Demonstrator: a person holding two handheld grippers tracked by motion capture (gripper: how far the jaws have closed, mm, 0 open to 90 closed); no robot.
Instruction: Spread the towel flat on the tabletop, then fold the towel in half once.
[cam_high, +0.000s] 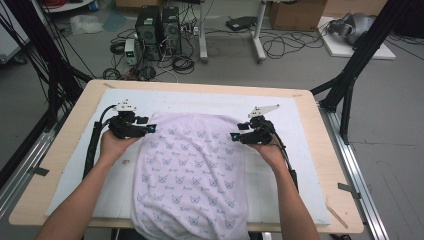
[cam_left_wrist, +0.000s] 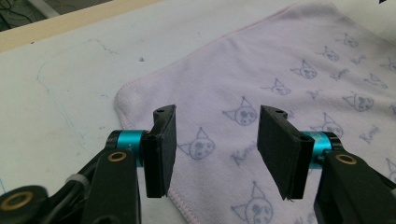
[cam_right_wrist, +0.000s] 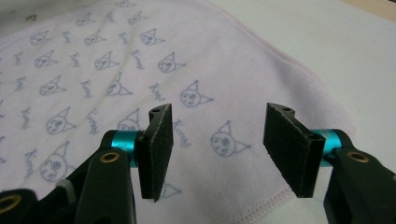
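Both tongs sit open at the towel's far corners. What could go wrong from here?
1. The towel hangs over the table's near edge, so it may slide off once lifted.
2. The left tongs and right tongs are open above flat cloth and may close on nothing, or grab unevenly and skew it.

Around the towel (cam_high: 192, 170) we have bare white mat (cam_high: 280, 107) on its left, right and far sides, open for a hand to pass. Beside the towel's far corners, our left gripper (cam_high: 151, 128) and right gripper (cam_high: 234, 135) take up room.
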